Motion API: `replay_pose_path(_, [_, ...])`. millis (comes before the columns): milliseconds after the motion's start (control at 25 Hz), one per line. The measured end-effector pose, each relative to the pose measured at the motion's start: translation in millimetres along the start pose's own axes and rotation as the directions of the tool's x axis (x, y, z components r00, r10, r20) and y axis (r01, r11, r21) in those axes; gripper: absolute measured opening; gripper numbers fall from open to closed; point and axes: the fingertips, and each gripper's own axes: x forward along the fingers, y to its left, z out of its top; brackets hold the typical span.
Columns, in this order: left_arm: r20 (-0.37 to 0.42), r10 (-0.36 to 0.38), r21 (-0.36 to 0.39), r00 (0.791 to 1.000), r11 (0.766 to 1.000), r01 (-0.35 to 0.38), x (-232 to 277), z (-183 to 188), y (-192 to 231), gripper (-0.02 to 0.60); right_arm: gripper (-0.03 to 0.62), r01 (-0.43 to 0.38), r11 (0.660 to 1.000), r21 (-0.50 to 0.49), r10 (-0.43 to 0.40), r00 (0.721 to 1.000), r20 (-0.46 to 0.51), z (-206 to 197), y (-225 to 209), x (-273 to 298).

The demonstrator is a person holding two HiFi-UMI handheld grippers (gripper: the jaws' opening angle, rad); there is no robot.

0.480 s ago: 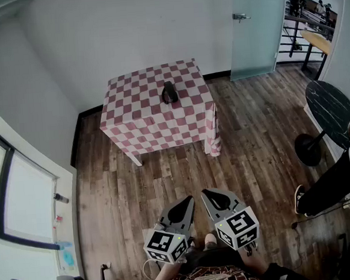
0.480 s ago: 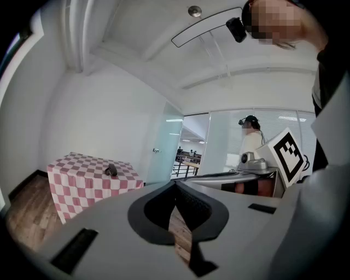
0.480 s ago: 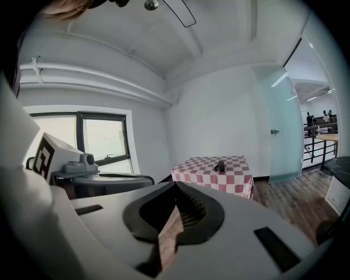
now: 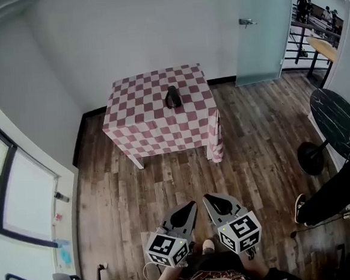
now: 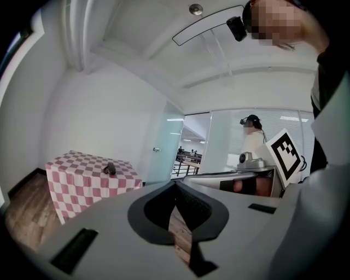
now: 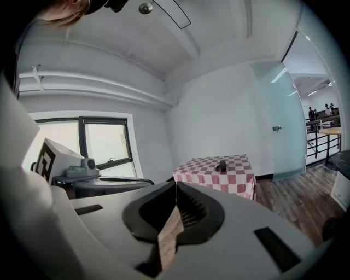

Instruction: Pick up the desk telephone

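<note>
The desk telephone [image 4: 172, 97] is a small dark shape lying on a table with a red-and-white checked cloth [image 4: 144, 127] across the wooden floor, near the far wall. Both grippers are held close to my body, far from the table. My left gripper [image 4: 191, 205] and right gripper [image 4: 206, 196] sit side by side with their jaws closed, and nothing is in them. In the left gripper view the phone [image 5: 110, 168] shows small at the left, beyond the shut jaw tips [image 5: 175, 183]. The right gripper view has the phone [image 6: 221, 165] ahead on the table [image 6: 232, 179], past the shut tips [image 6: 175, 184].
A frosted glass door [image 4: 262, 27] stands at the back right. A round black table [image 4: 335, 118] and a seated person's legs [image 4: 327, 192] are at the right. Windows [image 4: 20, 200] line the left wall. Another person [image 5: 252, 143] stands at the right in the left gripper view.
The head view has shifted a little, so the table and phone sit slightly lower in the picture. Both grippers remain shut and side by side, a touch lower in view.
</note>
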Motion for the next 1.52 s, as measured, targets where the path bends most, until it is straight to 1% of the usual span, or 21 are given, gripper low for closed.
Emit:
replay_pose_path(120, [0.008,0.011,-0.002,1.0,1.0,-0.011,0,-2,-2,-0.002,0.02,-0.019,1.0,-0.003,0.019,1.0,-0.003,0,-2,-2])
replay_pose_path(280, [0.002,0.02,-0.023,1.0,1.0,-0.02,0,-9,3,-0.001,0.02,-0.034,0.999,-0.007,0.034,0.999,-0.007,0,-4,1])
replay_pose_path(520, [0.008,0.035,-0.03,0.999,0.999,-0.034,8,-4,22,0.0,0.02,-0.041,0.999,-0.005,0.041,0.999,-0.004,3,-9,16])
replay_pose_path(920, [0.009,0.011,-0.037,1.0,0.999,-0.01,33,11,67,-0.001,0.02,-0.01,1.0,-0.02,0.01,1.0,-0.006,21,-27,59])
replay_pose_path(1280, [-0.003,-0.032,-0.041,0.999,0.999,0.032,54,23,104,-0.001,0.02,-0.019,1.0,-0.017,0.018,1.0,-0.02,33,-32,104])
replay_pose_path(1520, [0.005,-0.029,-0.048,1.0,0.998,0.03,63,33,142,0.0,0.02,-0.001,1.0,-0.017,0.0,1.0,-0.023,41,-37,140])
